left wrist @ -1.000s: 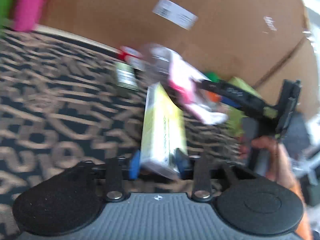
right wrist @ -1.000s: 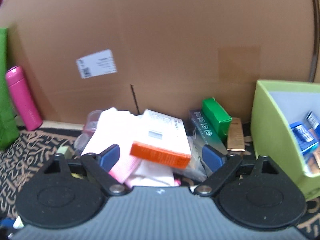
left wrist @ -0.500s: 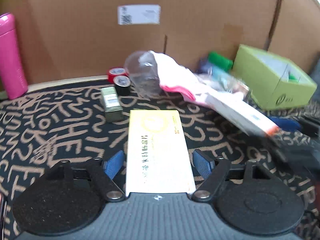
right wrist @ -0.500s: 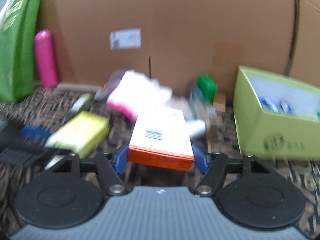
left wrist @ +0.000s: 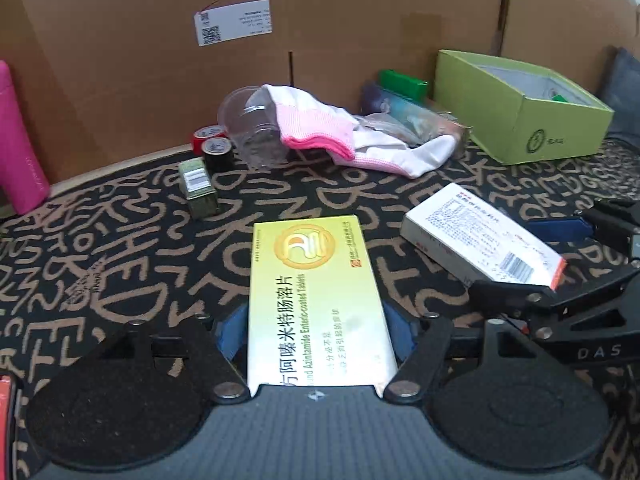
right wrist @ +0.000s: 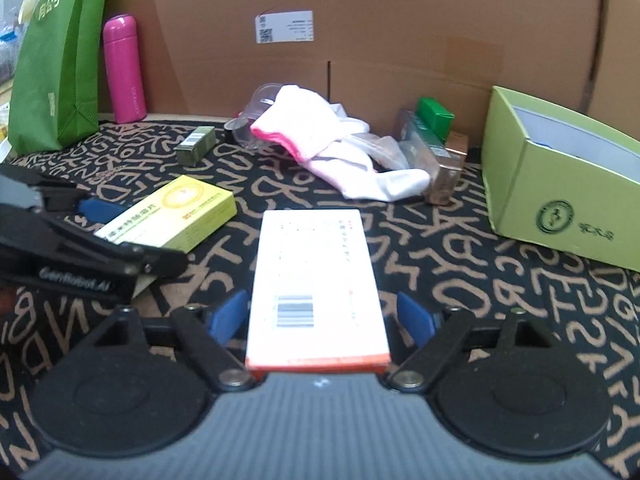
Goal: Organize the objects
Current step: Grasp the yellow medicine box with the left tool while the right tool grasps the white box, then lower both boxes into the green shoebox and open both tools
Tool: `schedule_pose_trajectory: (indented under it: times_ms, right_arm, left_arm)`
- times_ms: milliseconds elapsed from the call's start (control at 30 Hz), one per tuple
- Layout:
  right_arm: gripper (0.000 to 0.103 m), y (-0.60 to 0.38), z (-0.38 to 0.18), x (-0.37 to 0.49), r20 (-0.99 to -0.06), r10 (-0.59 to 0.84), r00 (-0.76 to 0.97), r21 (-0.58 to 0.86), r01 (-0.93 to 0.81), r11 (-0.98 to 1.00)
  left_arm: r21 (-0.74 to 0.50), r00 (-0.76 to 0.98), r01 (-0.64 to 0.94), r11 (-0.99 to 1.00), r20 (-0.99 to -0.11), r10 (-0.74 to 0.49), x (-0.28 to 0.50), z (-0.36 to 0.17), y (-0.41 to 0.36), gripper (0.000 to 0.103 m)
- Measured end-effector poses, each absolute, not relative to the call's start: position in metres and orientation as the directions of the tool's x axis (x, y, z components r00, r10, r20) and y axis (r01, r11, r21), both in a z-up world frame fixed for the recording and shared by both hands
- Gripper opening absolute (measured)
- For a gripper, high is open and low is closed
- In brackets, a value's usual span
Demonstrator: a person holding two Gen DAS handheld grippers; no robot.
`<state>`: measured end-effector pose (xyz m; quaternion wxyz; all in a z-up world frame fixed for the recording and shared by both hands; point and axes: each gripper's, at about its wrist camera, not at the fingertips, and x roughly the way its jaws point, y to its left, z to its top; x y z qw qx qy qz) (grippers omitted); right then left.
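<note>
My left gripper (left wrist: 316,334) is shut on a yellow-green tablet box (left wrist: 312,292), its blue pads pressed against both long sides. This box also shows in the right wrist view (right wrist: 176,212), held low over the patterned mat. A white box with an orange end (right wrist: 316,280) lies between the blue pads of my right gripper (right wrist: 320,318); small gaps show on both sides, so I cannot tell if the pads press it. It also shows at the right of the left wrist view (left wrist: 480,240). A green open box (right wrist: 560,196) holding small packs stands at the right.
A heap at the back holds a pink-and-white cloth (left wrist: 332,136), a clear plastic cup (left wrist: 248,128), tape rolls (left wrist: 212,144), a green pack (right wrist: 434,114) and other packs. A small olive box (left wrist: 198,192), a pink bottle (right wrist: 124,68) and a green bag (right wrist: 56,52) stand left. Cardboard walls the back.
Both grippers drew back from the heap and lowered toward the mat, each with its box between its fingers. The right gripper's pads now stand slightly apart from the white box.
</note>
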<state>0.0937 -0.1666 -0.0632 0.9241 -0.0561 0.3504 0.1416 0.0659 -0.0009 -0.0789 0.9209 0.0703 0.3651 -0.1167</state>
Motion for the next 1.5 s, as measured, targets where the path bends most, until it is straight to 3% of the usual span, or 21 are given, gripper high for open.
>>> schedule_pose_trajectory:
  times_ms: [133,267,333,367,567,800,1000,1267,1500]
  right_arm:
    - [0.079,-0.16,-0.068,0.103,-0.669,0.236,0.704,-0.009,-0.326,0.945]
    - [0.066,-0.161,-0.07,0.109,-0.671,0.251,0.697,0.013,-0.328,0.945]
    - [0.066,-0.162,-0.069,0.108,-0.67,0.248,0.7,0.01,-0.325,0.945]
    - [0.066,-0.162,-0.069,0.106,-0.669,0.249,0.7,0.01,-0.327,0.945]
    - [0.065,-0.173,-0.059,0.091,-0.636,0.261,0.727,0.035,-0.311,0.95]
    - [0.065,-0.216,-0.015,0.076,-0.554,0.229,0.801,0.02,-0.262,0.965]
    - [0.065,-0.276,0.029,0.081,-0.472,0.116,0.874,-0.033,-0.149,0.988]
    - [0.065,-0.358,0.055,0.13,-0.421,-0.081,0.903,-0.096,0.045,0.994]
    - [0.065,-0.415,0.033,0.196,-0.47,-0.098,0.877,-0.033,0.094,0.995]
  left_arm:
    - [0.069,0.715,0.244,0.967,-0.687,-0.132,0.073,-0.079,-0.004,0.083]
    - [0.022,0.708,0.22,0.975,-0.692,-0.144,0.076,-0.081,0.0,0.083]
    - [0.02,0.712,0.217,0.976,-0.687,-0.145,0.075,-0.081,-0.001,0.079]
    - [0.014,0.714,0.228,0.974,-0.683,-0.157,0.074,-0.08,-0.003,0.07]
    - [-0.022,0.697,0.274,0.962,-0.684,-0.214,0.069,-0.068,-0.016,0.069]
    - [-0.08,0.738,0.381,0.921,-0.573,-0.355,0.072,-0.009,-0.063,0.069]
    - [-0.107,0.747,0.46,0.881,-0.489,-0.449,0.097,0.04,-0.131,0.069]
    - [-0.126,0.744,0.436,0.891,-0.506,-0.436,0.168,0.049,-0.222,0.069]
    - [-0.167,0.728,0.352,0.921,-0.569,-0.382,0.237,0.025,-0.278,0.069]
